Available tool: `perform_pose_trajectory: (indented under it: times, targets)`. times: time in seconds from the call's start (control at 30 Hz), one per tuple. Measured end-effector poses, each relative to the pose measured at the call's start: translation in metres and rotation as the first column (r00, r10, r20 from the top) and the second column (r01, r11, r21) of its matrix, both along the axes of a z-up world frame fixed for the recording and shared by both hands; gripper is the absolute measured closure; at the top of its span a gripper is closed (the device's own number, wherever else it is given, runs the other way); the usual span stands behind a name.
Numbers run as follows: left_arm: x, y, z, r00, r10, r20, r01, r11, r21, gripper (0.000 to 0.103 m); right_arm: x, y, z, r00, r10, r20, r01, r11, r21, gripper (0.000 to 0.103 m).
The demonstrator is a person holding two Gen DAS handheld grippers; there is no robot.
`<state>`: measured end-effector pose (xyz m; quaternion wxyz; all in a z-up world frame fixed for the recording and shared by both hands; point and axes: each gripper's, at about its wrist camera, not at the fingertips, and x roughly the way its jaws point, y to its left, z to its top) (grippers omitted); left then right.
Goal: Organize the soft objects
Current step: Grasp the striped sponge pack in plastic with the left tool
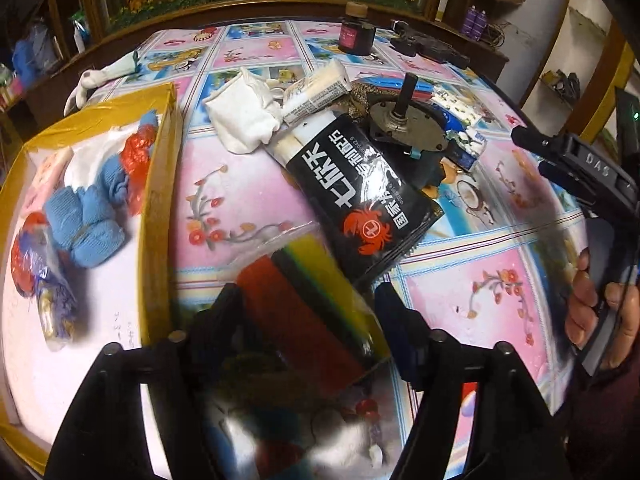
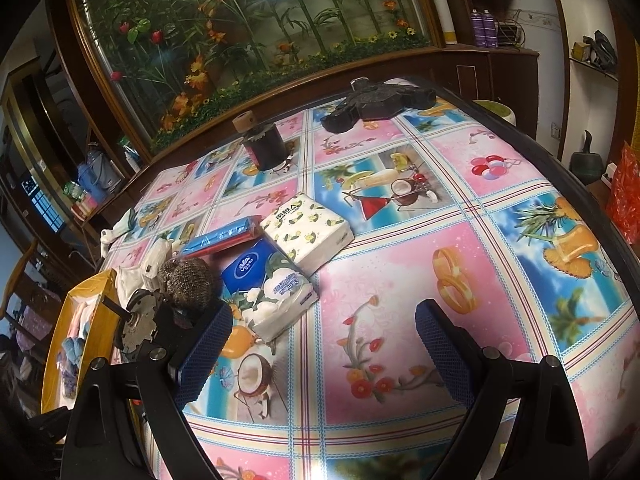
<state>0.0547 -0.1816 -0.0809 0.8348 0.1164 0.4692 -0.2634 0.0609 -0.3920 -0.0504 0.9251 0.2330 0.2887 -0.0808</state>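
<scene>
Box [image 1: 160, 184] at left, gloves [image 1: 86, 216] already inside.
Left hand-held gripper [image 1: 308, 312]: jaws part open, sponge pack [image 1: 308, 280] between them, sitting across box wall, half in, half out. Cannot tell if pads press it.
Risk: pack tips back onto bench [image 1: 460, 264] or knocks black bag [image 1: 360, 196].
Right hand-held gripper [image 2: 324, 348]: wide open, empty, over bare bench.
Risk: grabs hard metal part [image 2: 140, 320] beside tissues [image 2: 276, 292].

The tablecloth [image 2: 400, 280] is looking shiny and smooth, the blue gloves [image 1: 86, 216] woolly, the motor's disc [image 1: 404, 124] dull metal.
</scene>
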Motion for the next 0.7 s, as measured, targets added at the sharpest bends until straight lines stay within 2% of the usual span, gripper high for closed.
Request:
perform_pose_trajectory:
  times: [0.1, 0.2, 0.23, 0.27, 0.3, 0.4, 0.53, 0.7]
  targets:
    - [-0.004, -0.013, -0.009, 0.998, -0.009, 0.068, 0.004, 0.997, 0.08, 0.023, 0.001, -0.001, -0.001, 1.0, -0.006, -0.006, 0.006, 1.0, 0.0, 0.009]
    - [-0.005, -0.011, -0.01, 0.995, -0.009, 0.095, 0.002, 0.998, 0.07, 0.025, 0.002, -0.001, -0.002, 1.0, -0.011, -0.013, 0.011, 1.0, -0.002, 0.009]
    - [-0.004, -0.009, -0.009, 0.995, -0.003, 0.1, -0.004, 0.998, 0.069, 0.029, 0.003, -0.001, -0.002, 1.0, -0.011, -0.016, 0.011, 1.0, -0.003, 0.009]
    - [-0.003, -0.006, -0.007, 0.994, 0.003, 0.108, -0.01, 0.998, 0.066, 0.043, 0.004, -0.001, -0.003, 1.0, -0.01, -0.021, 0.009, 1.0, -0.004, 0.009]
    - [-0.003, -0.003, -0.005, 0.994, 0.004, 0.108, -0.01, 0.998, 0.057, 0.052, 0.005, -0.001, -0.004, 1.0, -0.008, -0.025, 0.008, 1.0, -0.004, 0.009]
    - [0.0, 0.013, 0.002, 0.997, 0.024, 0.073, -0.023, 1.0, -0.02, 0.064, 0.009, 0.001, -0.006, 0.999, 0.001, -0.041, -0.001, 1.0, -0.005, 0.009]
    - [-0.006, 0.028, 0.009, 0.999, 0.034, 0.02, -0.031, 0.993, -0.118, 0.064, 0.012, 0.002, -0.007, 0.999, -0.001, -0.051, 0.0, 1.0, -0.016, 0.009]
    - [-0.021, 0.046, 0.02, 1.0, 0.018, -0.004, -0.018, 0.972, -0.236, 0.064, 0.017, 0.004, -0.011, 0.997, -0.006, -0.075, 0.004, 0.999, -0.033, 0.009]
